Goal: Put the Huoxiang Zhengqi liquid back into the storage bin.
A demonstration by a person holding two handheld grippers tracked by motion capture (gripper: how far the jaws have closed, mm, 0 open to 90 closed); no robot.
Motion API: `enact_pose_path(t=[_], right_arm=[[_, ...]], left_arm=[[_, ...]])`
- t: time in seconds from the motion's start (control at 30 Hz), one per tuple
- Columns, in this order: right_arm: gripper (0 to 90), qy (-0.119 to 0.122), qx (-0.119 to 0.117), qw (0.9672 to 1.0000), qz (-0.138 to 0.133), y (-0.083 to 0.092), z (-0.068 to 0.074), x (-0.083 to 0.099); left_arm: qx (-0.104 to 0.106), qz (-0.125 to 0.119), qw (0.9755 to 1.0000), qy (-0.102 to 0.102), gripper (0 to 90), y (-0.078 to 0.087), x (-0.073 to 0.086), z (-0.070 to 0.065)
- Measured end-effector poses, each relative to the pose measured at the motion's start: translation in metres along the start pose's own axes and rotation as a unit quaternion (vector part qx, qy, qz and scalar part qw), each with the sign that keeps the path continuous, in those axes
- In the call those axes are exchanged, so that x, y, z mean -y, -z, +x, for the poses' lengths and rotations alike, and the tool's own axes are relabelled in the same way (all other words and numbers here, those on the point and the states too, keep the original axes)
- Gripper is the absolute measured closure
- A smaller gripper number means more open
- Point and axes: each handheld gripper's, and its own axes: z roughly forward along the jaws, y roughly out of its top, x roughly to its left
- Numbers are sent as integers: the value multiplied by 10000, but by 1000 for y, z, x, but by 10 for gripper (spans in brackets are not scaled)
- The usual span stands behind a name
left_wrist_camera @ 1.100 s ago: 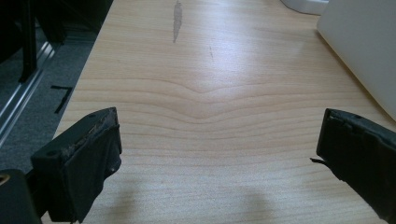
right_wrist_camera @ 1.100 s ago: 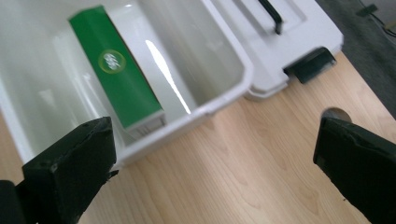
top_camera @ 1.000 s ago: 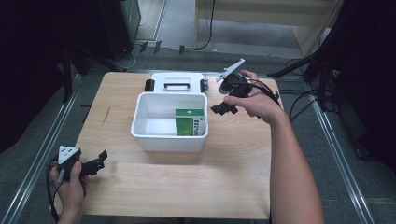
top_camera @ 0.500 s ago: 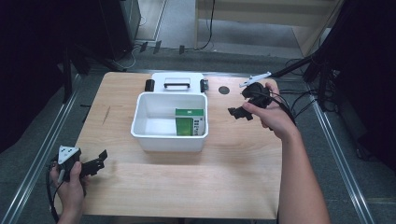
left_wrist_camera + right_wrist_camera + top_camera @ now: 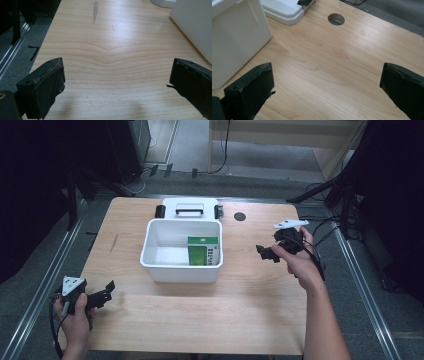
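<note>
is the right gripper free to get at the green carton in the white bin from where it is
Probably yes. The right gripper is open and empty beside the white bin, whose top is open. The green carton stands at the near-right side; the wall means reaching in from above.

Table point(image 5: 200, 320): pale wood, marked by wavy grain and one grey streak. Bin point(image 5: 181, 270): plain white. Carton point(image 5: 202, 251) within: green with white print. Lid point(image 5: 190, 209): white, fitted with black latches. Left gripper point(image 5: 106, 291) and right gripper point(image 5: 262, 253): black, each topped by a grey plate.

Centre: we see a bin point(image 5: 181, 266) on the table point(image 5: 200, 315), carton point(image 5: 202, 251) in it.
Behind: lid point(image 5: 190, 208).
Flanks: left gripper point(image 5: 102, 296), right gripper point(image 5: 265, 252).
</note>
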Motion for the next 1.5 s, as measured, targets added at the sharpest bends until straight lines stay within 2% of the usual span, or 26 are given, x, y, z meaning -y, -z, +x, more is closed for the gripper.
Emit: enact_pose_path(t=[0.23,0.33,0.5,0.67,0.83,0.97,1.07,1.33,1.5], right_arm=[[0,-122,123,9998,-81,7,-4,31],[0,-288,115,9994,-131,9,-6,47],[0,-389,282,9988,-109,11,-9,75],[0,-645,316,9974,-90,15,-15,103],[0,-878,332,9954,-204,22,-16,134],[0,-923,293,9950,-259,27,-16,147],[0,-997,243,9939,-400,33,-15,158],[0,-1137,340,9915,-530,46,-15,188],[0,-1276,403,9886,-686,56,-16,206]], left_arm=[[-6,6,10000,-13,8,0,0,0],[-8,1,10000,-16,8,0,0,0],[-14,2,10000,-11,8,0,0,-1],[-15,2,10000,-11,8,0,0,-1],[-20,5,10000,-24,8,0,0,-1],[-34,24,10000,-73,8,0,0,-2],[-38,29,10000,-26,8,0,0,-2],[-55,-31,10000,-15,8,1,1,-1],[-28,-11,10000,9,8,0,0,-1]])
